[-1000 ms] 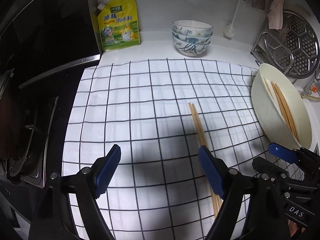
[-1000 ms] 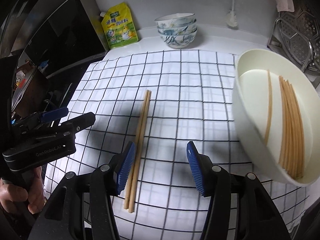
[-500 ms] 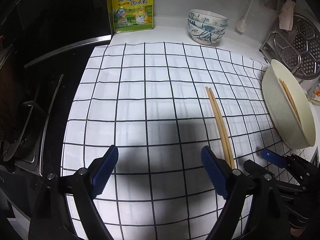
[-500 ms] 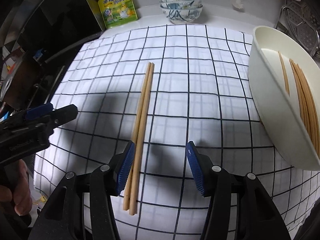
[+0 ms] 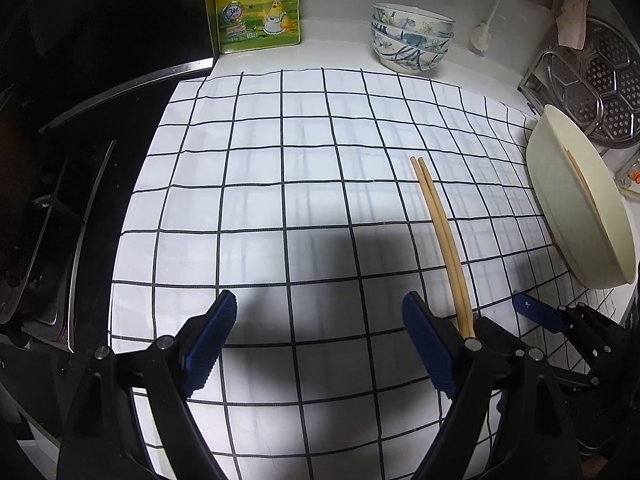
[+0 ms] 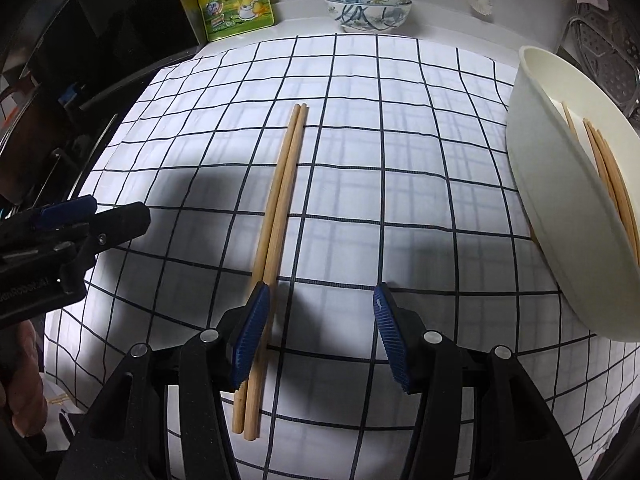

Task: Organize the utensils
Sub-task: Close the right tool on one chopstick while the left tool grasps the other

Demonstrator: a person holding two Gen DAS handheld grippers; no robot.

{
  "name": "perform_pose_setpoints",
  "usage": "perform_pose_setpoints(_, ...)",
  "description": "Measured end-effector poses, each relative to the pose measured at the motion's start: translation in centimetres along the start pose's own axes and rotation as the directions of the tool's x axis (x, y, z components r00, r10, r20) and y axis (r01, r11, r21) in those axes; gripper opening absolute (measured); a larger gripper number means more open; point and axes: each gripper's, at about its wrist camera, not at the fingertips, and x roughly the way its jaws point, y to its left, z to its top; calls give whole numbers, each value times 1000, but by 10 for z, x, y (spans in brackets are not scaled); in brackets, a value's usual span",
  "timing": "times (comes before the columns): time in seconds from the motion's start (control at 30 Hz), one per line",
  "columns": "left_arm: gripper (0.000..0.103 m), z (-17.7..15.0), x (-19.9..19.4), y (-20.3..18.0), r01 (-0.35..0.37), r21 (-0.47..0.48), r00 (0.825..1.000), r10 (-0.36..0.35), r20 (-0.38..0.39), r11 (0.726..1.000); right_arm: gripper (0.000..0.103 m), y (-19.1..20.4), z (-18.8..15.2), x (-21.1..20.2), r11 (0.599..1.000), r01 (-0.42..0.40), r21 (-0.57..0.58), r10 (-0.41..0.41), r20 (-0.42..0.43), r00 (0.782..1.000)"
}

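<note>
A pair of wooden chopsticks [image 6: 280,208] lies side by side on the white checked cloth [image 6: 380,140]; it also shows in the left wrist view [image 5: 438,226]. A cream bowl [image 6: 560,216] at the right holds several more chopsticks [image 6: 612,184]; it shows in the left wrist view too [image 5: 576,208]. My right gripper [image 6: 318,336] is open and low over the cloth, its left finger beside the pair's near end. My left gripper [image 5: 320,348] is open and empty, left of the pair. Each gripper shows at the edge of the other's view.
A yellow seasoning pouch [image 5: 256,4] and stacked patterned bowls [image 5: 412,38] stand at the back by the wall. A dark stove [image 5: 48,184] lies left of the cloth. A metal steamer rack [image 5: 596,80] stands at the back right.
Both grippers have drawn back towards the near edge and dropped lower. The chopstick pair now lies by the right gripper's left finger. Both stay open.
</note>
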Motion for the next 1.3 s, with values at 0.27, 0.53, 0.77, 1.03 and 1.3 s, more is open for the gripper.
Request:
perform_pose_setpoints(0.27,83,1,3,0,-3,-8,1000,3,-3,1000,52,10,1,2,999,-3,-49,3,-7,1000)
perform_pose_setpoints(0.53,83,0,3,1,-9,-13,1000,9,-6,1000,51,15,-2,6,995,16,-94,-17,-8,1000)
perform_pose_setpoints(0.77,83,-2,6,-5,-16,-4,1000,16,-15,1000,14,15,-3,3,991,18,-134,-18,5,1000)
perform_pose_setpoints(1.03,83,-5,20,-34,2,45,1000,-1,-28,999,7,-16,-8,-3,997,42,-64,-42,6,999)
perform_pose_setpoints(1.3,84,-9,38,-68,-11,103,999,14,-30,995,7,-53,-21,-12,998,57,12,-57,12,998)
